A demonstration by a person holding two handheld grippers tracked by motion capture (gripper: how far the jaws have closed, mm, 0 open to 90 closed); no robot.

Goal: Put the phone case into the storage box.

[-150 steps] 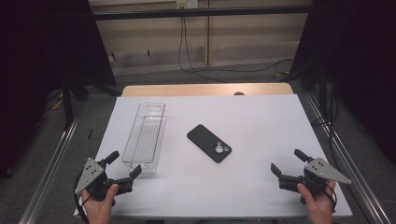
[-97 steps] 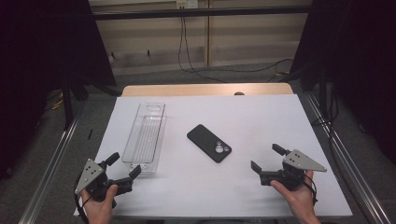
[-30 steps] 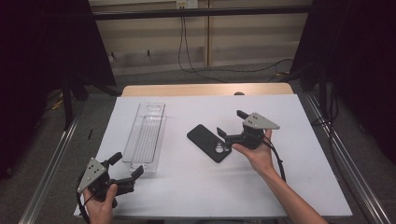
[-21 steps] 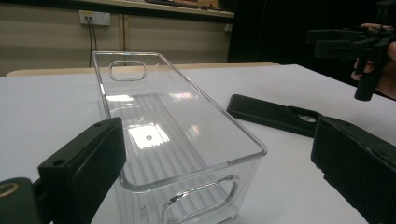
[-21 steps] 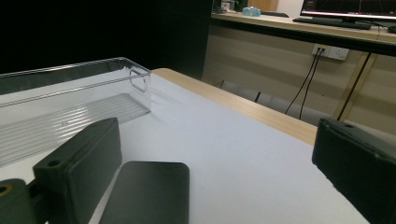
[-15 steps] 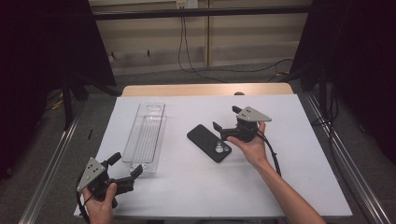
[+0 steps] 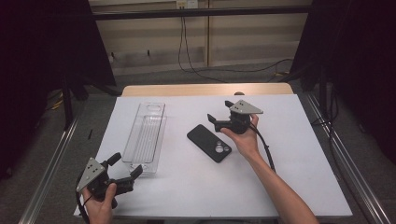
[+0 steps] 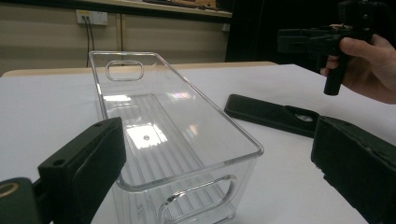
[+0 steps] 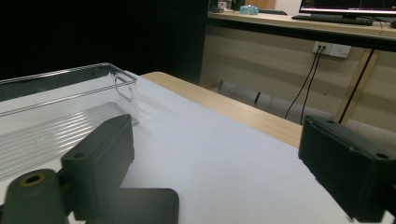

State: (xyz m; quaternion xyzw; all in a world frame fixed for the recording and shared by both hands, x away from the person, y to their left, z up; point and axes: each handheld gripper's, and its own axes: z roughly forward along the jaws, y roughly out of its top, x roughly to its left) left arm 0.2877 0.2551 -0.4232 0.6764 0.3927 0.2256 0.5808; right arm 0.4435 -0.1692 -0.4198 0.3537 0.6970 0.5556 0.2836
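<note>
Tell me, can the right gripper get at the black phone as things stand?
Probably yes. The right gripper hangs just beyond the phone's far end, jaws open and empty; the phone lies flat on bare table, apart from the clear bin.

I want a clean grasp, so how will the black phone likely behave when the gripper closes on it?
The phone looks like a thin rigid slab lying flat, so it probably won't flex or roll. Its smooth back could slip across the white table. The right gripper is open beside it.
</note>
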